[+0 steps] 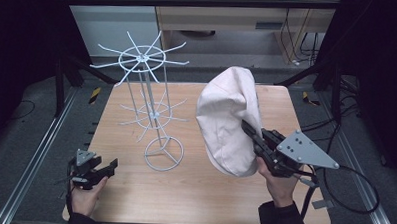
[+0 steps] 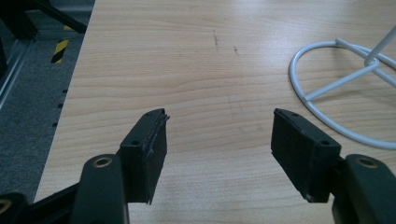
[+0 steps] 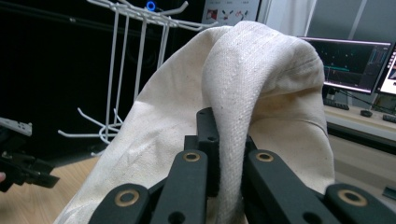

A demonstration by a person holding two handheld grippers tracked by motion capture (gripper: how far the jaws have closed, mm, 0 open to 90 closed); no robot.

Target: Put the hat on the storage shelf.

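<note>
A cream cloth bag (image 1: 229,118) hangs lifted above the right half of the wooden table (image 1: 203,192). My right gripper (image 1: 251,131) is shut on a fold of it; in the right gripper view the fabric (image 3: 261,88) is pinched between the black jaws at my right gripper (image 3: 229,154) and drapes over them. A white wire rack (image 1: 149,90) with hook arms stands left of the bag, its round base (image 2: 343,88) showing in the left gripper view. My left gripper (image 1: 107,168) rests low at the table's front left; its jaws stand wide apart at my left gripper (image 2: 219,135), nothing between them.
The table's left edge (image 2: 70,93) drops to grey floor with a metal rail (image 1: 35,151). Black frame posts (image 1: 62,82) stand at the far corners. A cable (image 1: 354,192) trails from the right gripper off the table's right side. Monitors (image 3: 355,60) glow beyond the bag in the right gripper view.
</note>
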